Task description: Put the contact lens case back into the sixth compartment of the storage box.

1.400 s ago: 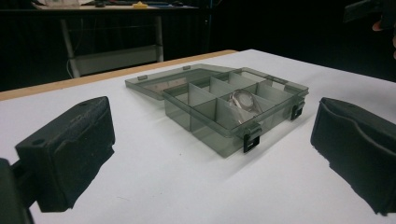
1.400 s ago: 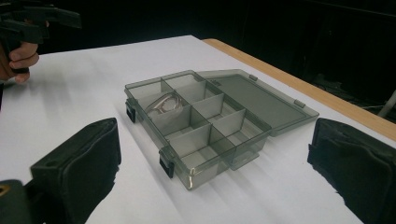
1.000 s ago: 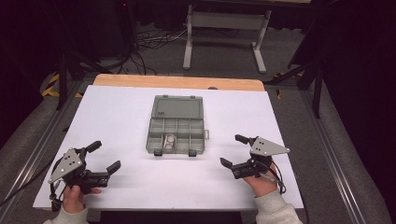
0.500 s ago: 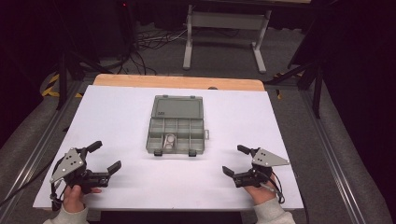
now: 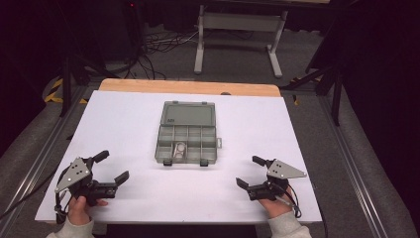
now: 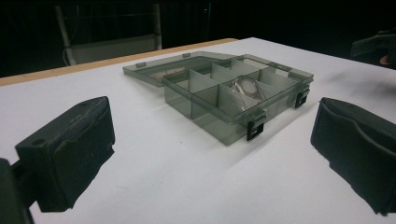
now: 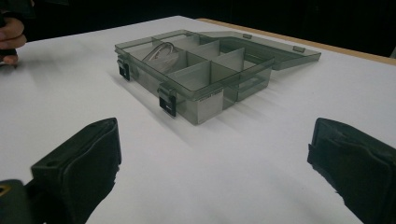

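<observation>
A smoky translucent compartment box (image 5: pixel 187 140) sat open at the middle of the white table (image 5: pixel 124 124), its lid (image 5: pixel 188 113) folded flat on the far side, away from the person. Dividers split the tray into small cells in two rows. One cell in the near row, second from the left as seen from above, held a small clear roundish item (image 5: pixel 180 148); the other cells looked bare as far as I could make out. Two dark latches (image 5: pixel 167 162) hung on the near wall.

The left gripper (image 5: pixel 110 167) rested near the front-left corner of the table, jaws spread wide with nothing between them. The right gripper (image 5: pixel 250 171) sat near the front-right corner, jaws likewise wide apart and holding nothing. Both were well apart from the box, one on either side of it.

The high view gave the layout: box central, a hand (image 5: pixel 81 208) at each front corner, and a wooden strip (image 5: pixel 188 87) along the table's far edge. It left the item in the cell as a pale blur.

The left gripper view, low across the table, showed the box (image 6: pixel 233 93) between its own two black pads (image 6: pixel 70 149), the item (image 6: pixel 246 87) leaning against a divider as a clear ringed disc, and the latch (image 6: pixel 255 128) hanging down unfastened.

The right gripper view took the box (image 7: pixel 205 74) from the other side. There the item (image 7: pixel 161 53) read more as a curved glassy edge in a cell, and fingers of the other hand (image 7: pixel 11 35) showed at the upper left.
</observation>
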Demonstrator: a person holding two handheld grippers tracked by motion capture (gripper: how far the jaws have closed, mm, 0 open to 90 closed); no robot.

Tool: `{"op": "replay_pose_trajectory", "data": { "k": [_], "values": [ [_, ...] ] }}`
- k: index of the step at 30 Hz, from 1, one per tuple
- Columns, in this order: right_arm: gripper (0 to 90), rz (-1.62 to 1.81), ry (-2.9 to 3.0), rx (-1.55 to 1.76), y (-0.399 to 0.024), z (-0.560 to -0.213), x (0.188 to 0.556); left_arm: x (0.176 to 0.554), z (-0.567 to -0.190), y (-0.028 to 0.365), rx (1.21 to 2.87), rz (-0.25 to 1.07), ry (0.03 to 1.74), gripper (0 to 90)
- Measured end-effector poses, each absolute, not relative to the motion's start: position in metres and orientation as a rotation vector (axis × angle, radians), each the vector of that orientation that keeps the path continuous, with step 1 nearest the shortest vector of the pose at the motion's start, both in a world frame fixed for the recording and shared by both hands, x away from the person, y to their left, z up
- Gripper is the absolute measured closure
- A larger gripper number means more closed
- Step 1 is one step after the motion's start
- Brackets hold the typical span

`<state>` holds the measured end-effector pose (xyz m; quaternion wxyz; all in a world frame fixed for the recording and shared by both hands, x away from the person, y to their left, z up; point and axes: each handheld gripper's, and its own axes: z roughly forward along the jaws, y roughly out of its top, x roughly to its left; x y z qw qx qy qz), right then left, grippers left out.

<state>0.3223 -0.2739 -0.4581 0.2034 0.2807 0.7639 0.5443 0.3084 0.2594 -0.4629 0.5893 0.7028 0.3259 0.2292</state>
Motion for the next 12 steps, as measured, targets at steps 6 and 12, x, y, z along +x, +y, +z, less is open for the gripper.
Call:
{"op": "replay_pose_trajectory", "data": {
  "k": [6, 12],
  "values": [
    [2.9, 1.518, 2.129, 0.771, -0.2737, -0.4577, 0.3215, 0.3080, -0.4624, 0.2592, 1.624, 0.542, 0.753, 0.4],
    [2.9, 1.523, 2.124, 0.759, -0.2735, -0.4571, 0.3209, 0.3075, -0.4626, 0.2597, 1.625, 0.549, 0.748, 0.3]
  ]
}}
